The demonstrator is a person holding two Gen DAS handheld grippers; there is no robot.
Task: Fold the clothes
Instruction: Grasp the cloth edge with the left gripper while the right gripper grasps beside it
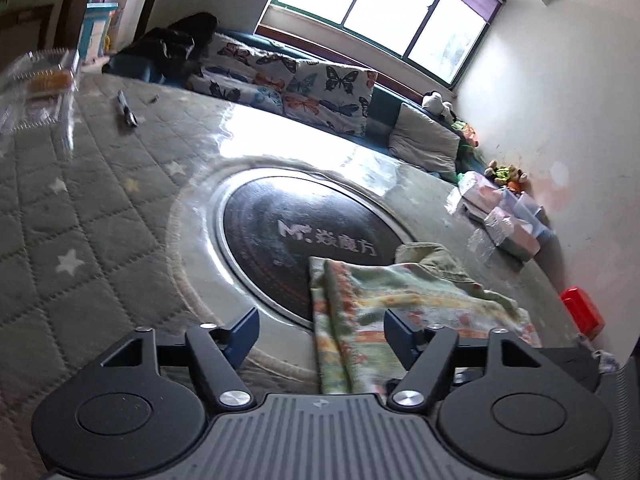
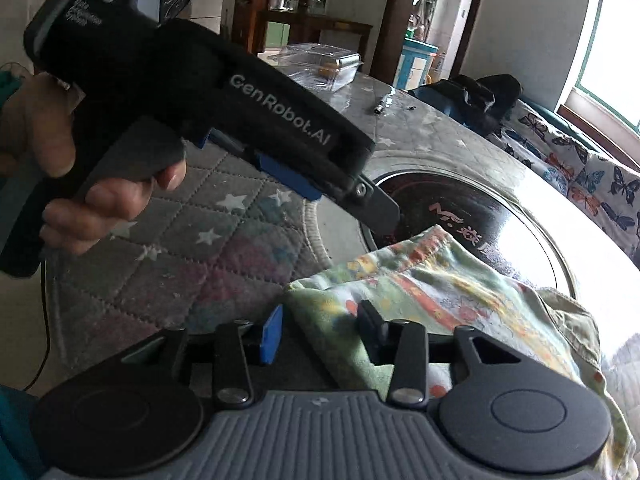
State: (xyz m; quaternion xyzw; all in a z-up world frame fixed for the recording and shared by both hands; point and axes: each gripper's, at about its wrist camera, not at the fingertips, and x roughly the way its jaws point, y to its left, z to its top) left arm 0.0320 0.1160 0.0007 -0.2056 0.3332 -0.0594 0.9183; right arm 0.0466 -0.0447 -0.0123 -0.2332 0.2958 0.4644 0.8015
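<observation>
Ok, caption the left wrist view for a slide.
Open left tool poised over a folded floral garment on the quilted table.

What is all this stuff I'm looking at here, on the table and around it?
Pastel patterned cloth garment: one, green, orange and white, on the table's near side.
Round dark inset plate: one, black, table centre.
Grey quilted star table cover: one, under clear film.
Clear plastic clamshell box: one, far table edge.
Butterfly-print cushions: several, white, by the window.
Small red box: one, right of the table.
Left tool: black with blue pads, open above the garment's edge.
Right tool: same, open at the garment.
Person's hand: gripping the left tool's handle.
</observation>
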